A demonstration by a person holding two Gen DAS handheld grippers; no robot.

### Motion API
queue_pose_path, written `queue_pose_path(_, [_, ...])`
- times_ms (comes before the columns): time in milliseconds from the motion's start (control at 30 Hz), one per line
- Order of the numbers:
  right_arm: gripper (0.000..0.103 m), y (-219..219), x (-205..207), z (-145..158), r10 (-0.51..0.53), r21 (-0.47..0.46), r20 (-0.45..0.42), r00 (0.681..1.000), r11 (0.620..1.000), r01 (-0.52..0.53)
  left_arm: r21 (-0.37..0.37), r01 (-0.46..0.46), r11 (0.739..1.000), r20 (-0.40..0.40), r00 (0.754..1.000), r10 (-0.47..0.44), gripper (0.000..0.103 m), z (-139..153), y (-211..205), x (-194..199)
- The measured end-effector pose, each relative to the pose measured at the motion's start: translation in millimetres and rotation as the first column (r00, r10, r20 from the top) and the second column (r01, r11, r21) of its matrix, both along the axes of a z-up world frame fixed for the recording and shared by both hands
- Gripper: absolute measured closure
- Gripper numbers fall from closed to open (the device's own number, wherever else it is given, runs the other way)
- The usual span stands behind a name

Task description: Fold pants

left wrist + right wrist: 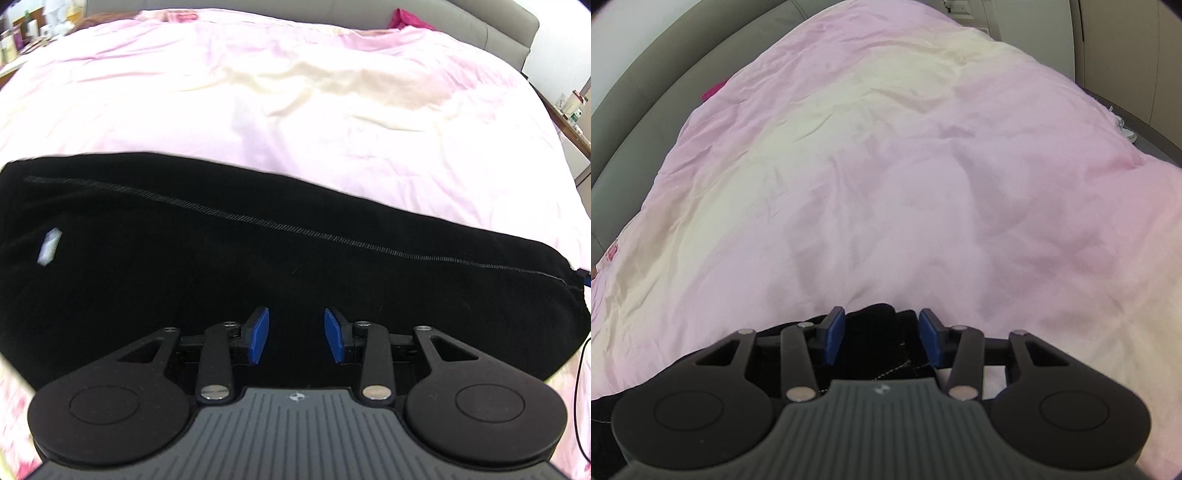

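Black pants (221,266) lie stretched across the near part of a pink bedspread (295,110), with a stitched seam running left to right and a small white tag at the left. My left gripper (295,334) is open just above the middle of the pants, blue pads apart. In the right wrist view an end of the pants (879,332) lies between the blue pads of my right gripper (882,334), which is open around it. The bedspread (886,184) fills the rest of that view.
A grey headboard (480,22) stands at the far edge of the bed, with a magenta cloth (406,18) by it. Cluttered shelves stand at the far left (22,40) and right (570,107). The grey bed frame (646,96) runs along the left in the right wrist view.
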State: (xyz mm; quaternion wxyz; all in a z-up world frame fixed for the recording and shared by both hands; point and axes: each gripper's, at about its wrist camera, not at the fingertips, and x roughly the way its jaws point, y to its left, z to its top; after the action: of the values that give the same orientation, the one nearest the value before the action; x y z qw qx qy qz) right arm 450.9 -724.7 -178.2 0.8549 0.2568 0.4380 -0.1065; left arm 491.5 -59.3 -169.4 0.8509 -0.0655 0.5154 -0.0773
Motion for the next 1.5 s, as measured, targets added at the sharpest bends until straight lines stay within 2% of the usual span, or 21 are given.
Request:
queue_pose_path(33, [0.098, 1.2, 4.8, -3.7, -0.003, -0.004, -0.01, 1.0, 1.0, 0.003, 0.009, 0.009, 1.0, 0.007, 1.0, -0.009, 0.062, -2.7, -6.2, 6.6])
queue_pose_path(67, [0.1, 2.2, 9.2, -5.3, -0.011, -0.022, -0.015, 1.0, 1.0, 0.01, 0.022, 0.022, 1.0, 0.014, 1.0, -0.022, 0.062, -5.0, -12.9, 13.0])
queue_pose_path(167, [0.103, 4.1, 22.7, -10.6, -0.021, -0.071, -0.026, 0.999, 0.997, 0.019, 0.045, 0.064, 0.997, 0.031, 0.997, -0.065, 0.062, -10.9, -35.7, 32.4])
queue_pose_path(300, [0.102, -1.1, 26.1, -12.9, -0.03, -0.044, -0.029, 0.999, 0.999, 0.029, 0.039, 0.192, 0.981, 0.049, 0.98, -0.194, 0.062, -11.1, -69.1, 45.7])
queue_pose_path(333, [0.098, -4.9, 24.0, -9.8, -0.021, -0.025, -0.034, 0.999, 0.999, 0.02, 0.05, 0.245, 0.968, 0.055, 0.967, -0.247, 0.062, -11.2, -79.6, 45.3])
queue_pose_path(400, [0.081, -15.5, 16.9, -1.3, 0.004, 0.024, -0.049, 0.999, 1.0, -0.003, 0.072, 0.336, 0.939, 0.066, 0.938, -0.341, 0.062, -15.3, -107.1, 34.7])
queue_pose_path(433, [0.059, -20.4, 12.0, 3.0, 0.027, 0.047, -0.06, 0.998, 0.999, -0.025, 0.073, 0.379, 0.923, 0.066, 0.921, -0.383, 0.062, -15.6, -117.6, 23.9])
queue_pose_path(467, [0.05, -23.9, 7.4, 5.5, 0.061, 0.07, -0.069, 0.996, 0.996, -0.056, 0.069, 0.417, 0.906, 0.064, 0.905, -0.421, 0.062, -12.8, -128.6, 10.4])
queue_pose_path(533, [0.049, -26.3, -0.7, 5.1, 0.147, 0.111, -0.102, 0.984, 0.985, -0.135, 0.062, 0.477, 0.877, 0.068, 0.874, -0.481, 0.062, -16.8, -148.7, 2.7])
queue_pose_path(633, [0.046, -26.1, -8.5, -6.9, 0.221, 0.097, -0.17, 0.96, 0.974, -0.207, 0.057, 0.541, 0.839, 0.069, 0.836, -0.544, 0.062, -21.2, -171.6, 1.6])
queue_pose_path(700, [0.046, -28.2, -10.6, -23.5, 0.251, 0.157, -0.193, 0.949, 0.962, -0.222, 0.06, 0.58, 0.812, 0.062, 0.81, -0.583, 0.062, -25.3, -182.9, 2.2])
queue_pose_path(767, [0.045, -27.1, -11.7, -40.3, 0.273, 0.221, -0.182, 0.945, 0.948, -0.231, 0.102, 0.593, 0.799, 0.045, 0.799, -0.599, 0.062, -32.8, -193.8, 8.7])
queue_pose_path(867, [0.045, -19.5, -11.7, -57.9, 0.289, 0.252, -0.146, 0.946, 0.936, -0.247, 0.172, 0.591, 0.788, 0.02, 0.797, -0.603, 0.062, -41.9, -203.8, 21.6])
queue_pose_path(933, [0.048, -15.2, -12.7, -62.3, 0.286, 0.243, -0.137, 0.948, 0.938, -0.248, 0.2, 0.563, 0.802, 0.012, 0.817, -0.577, 0.062, -48.9, -204.6, 32.0])
queue_pose_path(1000, [0.06, -12.9, -16.6, -58.5, 0.293, 0.219, -0.125, 0.948, 0.94, -0.261, 0.188, 0.548, 0.815, 0.004, 0.829, -0.559, 0.062, -55.2, -204.5, 41.8])
queue_pose_path(1067, [0.079, -15.4, -22.8, -51.3, 0.278, 0.218, -0.108, 0.955, 0.943, -0.25, 0.18, 0.532, 0.828, 0.008, 0.841, -0.542, 0.063, -60.7, -207.2, 48.9])
queue_pose_path(1133, [0.084, -16.1, -28.3, -35.0, 0.278, 0.224, -0.066, 0.958, 0.94, -0.257, 0.206, 0.515, 0.832, 0.023, 0.848, -0.53, 0.063, -63.8, -216.2, 54.0])
queue_pose_path(1267, [0.086, -13.2, -33.5, 7.3, 0.279, 0.232, -0.013, 0.96, 0.935, -0.269, 0.262, 0.459, 0.849, 0.061, 0.87, -0.489, 0.064, -60.8, -233.0, 59.0])
queue_pose_path(1333, [0.086, -10.5, -35.5, 32.7, 0.271, 0.238, -0.004, 0.963, 0.935, -0.262, 0.276, 0.446, 0.851, 0.089, 0.87, -0.485, 0.067, -52.7, -234.9, 54.0])
queue_pose_path(1400, [0.086, -0.2, -34.9, 61.0, 0.276, 0.232, 0.001, 0.961, 0.935, -0.268, 0.246, 0.453, 0.857, 0.096, 0.868, -0.487, 0.067, -39.8, -229.1, 43.4])
queue_pose_path(1500, [0.086, 27.7, -33.2, 110.3, 0.303, 0.218, 0.034, 0.952, 0.928, -0.303, 0.237, 0.473, 0.849, 0.108, 0.855, -0.507, 0.067, -14.9, -209.6, 15.4])
